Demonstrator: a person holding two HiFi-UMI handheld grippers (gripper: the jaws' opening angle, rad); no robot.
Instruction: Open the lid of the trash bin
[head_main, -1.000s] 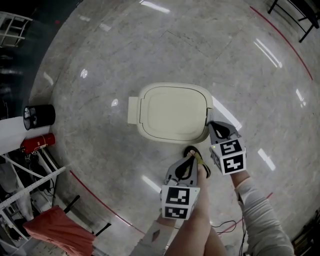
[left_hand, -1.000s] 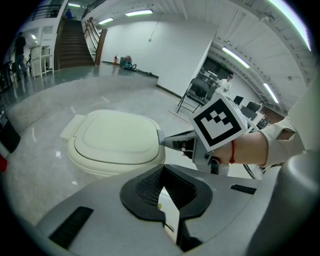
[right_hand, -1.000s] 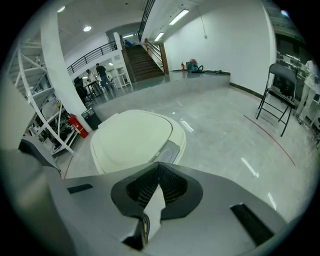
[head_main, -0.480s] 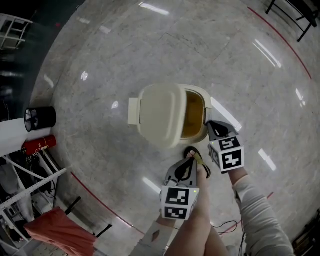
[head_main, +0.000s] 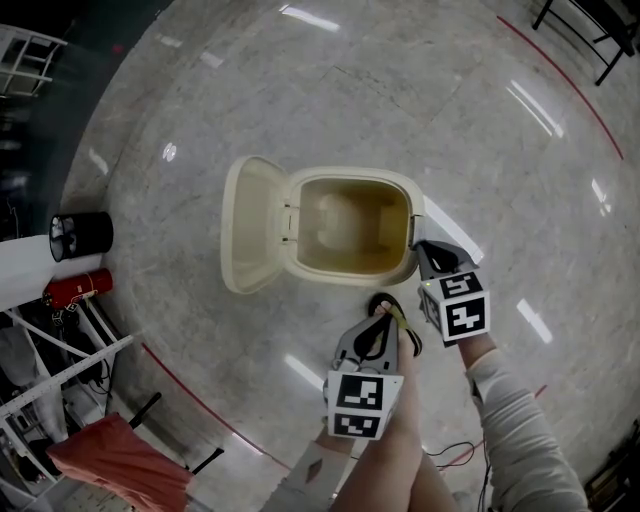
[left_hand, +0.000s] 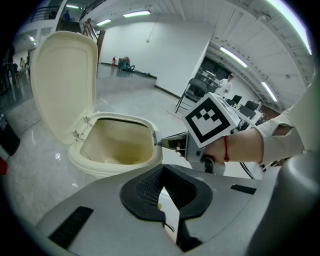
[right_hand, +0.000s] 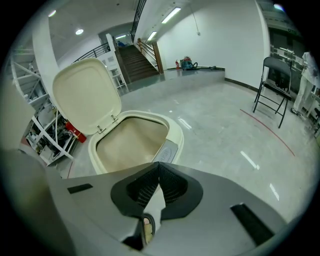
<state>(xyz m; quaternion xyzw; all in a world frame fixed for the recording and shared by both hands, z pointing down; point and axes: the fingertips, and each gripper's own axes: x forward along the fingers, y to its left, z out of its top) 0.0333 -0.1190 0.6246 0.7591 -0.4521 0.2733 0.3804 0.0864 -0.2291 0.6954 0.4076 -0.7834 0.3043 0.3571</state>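
Observation:
The cream trash bin (head_main: 352, 181) stands on the floor with its lid (head_main: 253, 238) swung up and over to the left, so the bare inside shows. My right gripper (head_main: 421, 248) is shut, and its tip rests at the bin's near right rim, by the grey push button (right_hand: 166, 152). The left gripper (head_main: 383, 311) is shut on nothing and hangs a little short of the bin's near side. The left gripper view shows the bin (left_hand: 116, 168), the raised lid (left_hand: 62, 85) and the right gripper (left_hand: 163, 143) at the rim. The right gripper view shows the lid (right_hand: 87, 95) upright.
At the left stand a black cylinder (head_main: 78, 232), a red extinguisher (head_main: 75, 287), a metal rack (head_main: 45, 370) and a red cloth (head_main: 120, 460). A folding chair (right_hand: 270, 85) stands far right. A red line (head_main: 200, 400) curves across the polished floor.
The lid has gone from shut flat, through half raised, to fully open toward the left. Both grippers have stayed nearly where they were.

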